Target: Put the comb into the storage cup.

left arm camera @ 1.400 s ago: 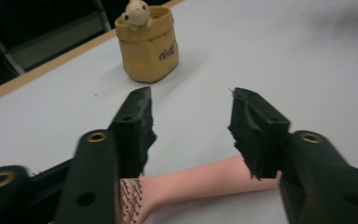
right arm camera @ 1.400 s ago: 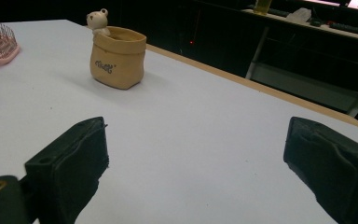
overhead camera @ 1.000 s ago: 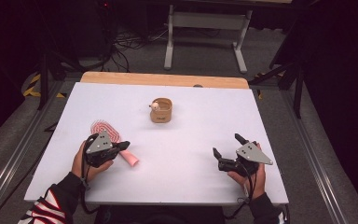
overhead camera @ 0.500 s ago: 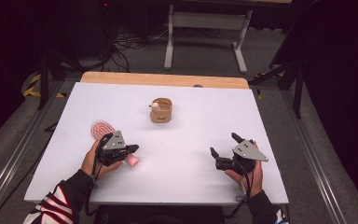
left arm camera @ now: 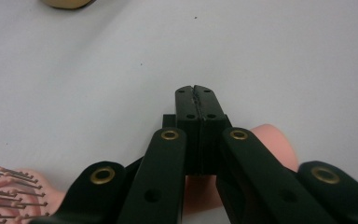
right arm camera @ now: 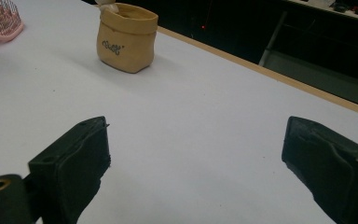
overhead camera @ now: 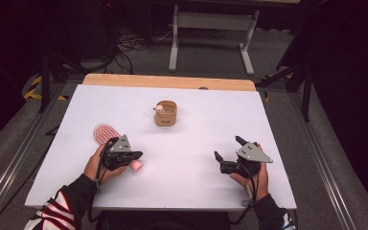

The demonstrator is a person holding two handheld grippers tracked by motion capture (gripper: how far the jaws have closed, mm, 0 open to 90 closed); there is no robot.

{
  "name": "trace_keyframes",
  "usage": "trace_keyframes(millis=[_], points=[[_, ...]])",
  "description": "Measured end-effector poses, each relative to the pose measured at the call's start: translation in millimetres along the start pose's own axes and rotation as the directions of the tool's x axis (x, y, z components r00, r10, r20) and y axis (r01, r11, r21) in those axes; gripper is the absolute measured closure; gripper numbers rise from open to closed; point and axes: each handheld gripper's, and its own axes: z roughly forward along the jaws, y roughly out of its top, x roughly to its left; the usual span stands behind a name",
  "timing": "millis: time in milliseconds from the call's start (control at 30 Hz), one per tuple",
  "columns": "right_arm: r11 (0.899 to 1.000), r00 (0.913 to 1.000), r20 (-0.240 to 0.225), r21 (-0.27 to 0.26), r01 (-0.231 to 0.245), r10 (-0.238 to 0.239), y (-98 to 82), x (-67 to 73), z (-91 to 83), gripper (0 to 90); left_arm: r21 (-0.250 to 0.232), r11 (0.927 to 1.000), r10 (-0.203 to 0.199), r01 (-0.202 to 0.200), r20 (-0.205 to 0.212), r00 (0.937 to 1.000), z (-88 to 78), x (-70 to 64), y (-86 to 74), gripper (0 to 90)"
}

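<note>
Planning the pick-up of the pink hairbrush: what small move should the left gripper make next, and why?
Probably open the left gripper: its jaws are shut, pads meeting with nothing between them, and the pink hairbrush handle lies underneath, so it cannot be gripped yet.

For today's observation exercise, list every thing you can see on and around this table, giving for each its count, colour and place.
hairbrush: one, pink, left part of the table, its handle end under the left gripper
pouch: one, tan, upright near the middle of the table toward the far side, something pale at its rim
table: one, white top with a wooden strip along the far edge
metal frame: one, pale grey, on the floor beyond the table
cables: several, black, on the floor at far left
left gripper: one, black, jaws shut, over the brush handle
right gripper: one, black, jaws open, over bare table at right
hands: two, at the near edge
</note>
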Motion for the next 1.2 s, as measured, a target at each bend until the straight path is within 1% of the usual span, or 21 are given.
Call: trace_keyframes(millis=[33, 100, 133, 200, 233, 300, 433, 467, 500, 567, 667, 733, 767, 800, 833, 867, 900, 933, 1067, 1133, 1200], points=[[1.000, 1.0000, 0.000, 0.000, 0.000, 0.000, 0.0, 0.0, 0.0, 8.1, 0.009, 0.9999, -0.004, 0.004, 0.004, 1.0000, 1.3, 1.1, 0.7, 90.0], [1.000, 1.0000, 0.001, 0.010, 0.005, -0.005, -0.3, 0.4, 0.8, 8.4, 0.044, 0.9990, -0.009, 0.009, 0.006, 0.9999, 8.2, 4.2, 4.4, 90.0], [1.000, 1.0000, 0.000, 0.012, 0.008, -0.008, -0.4, 0.7, 0.7, 8.5, 0.059, 0.9982, -0.011, 0.011, 0.000, 0.9999, 9.5, 4.4, 5.3, 90.0], [1.000, 0.9999, 0.003, 0.015, 0.014, -0.015, -0.8, 1.3, 0.4, 8.7, 0.059, 0.9982, -0.008, 0.007, 0.008, 0.9999, 11.0, 5.5, 5.9, 90.0], [1.000, 0.9999, 0.003, 0.017, 0.015, -0.016, -1.1, 1.3, 0.2, 8.7, 0.064, 0.9978, -0.018, 0.017, 0.019, 0.9997, 11.2, 5.7, 5.9, 90.0], [1.000, 0.9998, 0.002, 0.020, 0.022, -0.022, -1.3, 0.6, 0.5, 8.7, 0.068, 0.9975, -0.023, 0.021, 0.035, 0.9991, 10.6, 7.5, 5.2, 90.0], [0.999, 0.9995, 0.000, 0.024, 0.030, -0.030, -1.2, -0.5, 2.6, 8.8, 0.083, 0.9963, -0.026, 0.023, 0.045, 0.9986, 9.1, 6.7, 4.9, 90.0], [0.999, 0.9995, -0.003, 0.024, 0.033, -0.033, -0.9, -0.1, 2.6, 8.8, 0.098, 0.9950, -0.024, 0.019, 0.051, 0.9984, 6.4, 5.8, 4.1, 90.0], [0.999, 0.9993, -0.005, 0.024, 0.037, -0.037, -0.7, 0.4, 2.5, 8.8, 0.109, 0.9940, -0.018, 0.013, 0.046, 0.9988, 3.9, 4.8, 3.2, 90.0], [0.999, 0.9989, -0.004, 0.027, 0.047, -0.047, -0.5, 1.0, 2.3, 8.8, 0.117, 0.9931, -0.011, 0.005, 0.048, 0.9988, 1.5, 4.3, 2.1, 90.0], [0.998, 0.9984, -0.002, 0.022, 0.057, -0.057, -0.1, 1.4, 0.4, 8.8, 0.118, 0.9930, -0.014, 0.007, 0.056, 0.9983, -3.8, 3.7, -3.1, 90.0], [0.999, 0.9990, -0.011, 0.010, 0.044, -0.044, 0.4, -0.1, -0.4, 9.2, 0.129, 0.9916, -0.007, -0.001, 0.062, 0.9981, -10.3, 2.6, -8.1, 90.0], [0.999, 0.9994, -0.009, 0.005, 0.034, -0.034, 0.7, -0.9, -0.8, 9.4, 0.124, 0.9923, -0.013, 0.005, 0.063, 0.9979, -12.2, 2.0, -10.6, 90.0], [1.000, 0.9996, -0.007, 0.001, 0.029, -0.029, 0.9, -1.6, -0.9, 9.5, 0.131, 0.9914, -0.010, 0.002, 0.062, 0.9980, -15.0, 1.9, -12.6, 90.0], [1.000, 0.9996, -0.007, 0.001, 0.029, -0.029, 0.9, -1.6, -0.9, 9.5, 0.131, 0.9914, -0.010, 0.002, 0.062, 0.9980, -15.0, 1.9, -12.6, 90.0], [1.000, 0.9996, -0.005, -0.001, 0.027, -0.027, 1.0, -2.6, -0.4, 9.6, 0.142, 0.9898, -0.010, 0.001, 0.064, 0.9979, -20.3, 1.7, -16.9, 90.0], [1.000, 0.9995, -0.006, 0.001, 0.030, -0.030, 0.8, -2.8, 0.3, 9.6, 0.146, 0.9892, -0.003, -0.005, 0.055, 0.9985, -23.0, 2.5, -18.8, 90.0], [1.000, 0.9996, -0.007, 0.005, 0.026, -0.026, 0.5, -2.9, 0.7, 9.6, 0.148, 0.9890, -0.006, -0.001, 0.048, 0.9988, -25.4, 3.4, -20.7, 90.0], [1.000, 0.9997, -0.007, 0.011, 0.023, -0.023, -0.3, -3.9, 0.8, 9.6, 0.158, 0.9874, -0.013, 0.006, 0.044, 0.9989, -31.1, 5.9, -25.6, 90.0], [1.000, 0.9999, -0.001, 0.012, 0.017, -0.017, -0.8, -5.7, -0.1, 9.6, 0.173, 0.9848, -0.014, 0.008, 0.035, 0.9993, -36.2, 6.1, -29.0, 90.0], [1.000, 0.9999, 0.000, 0.014, 0.016, -0.016, -1.1, -6.5, -0.1, 9.6, 0.174, 0.9847, -0.016, 0.009, 0.037, 0.9992, -37.3, 5.9, -30.3, 90.0]])
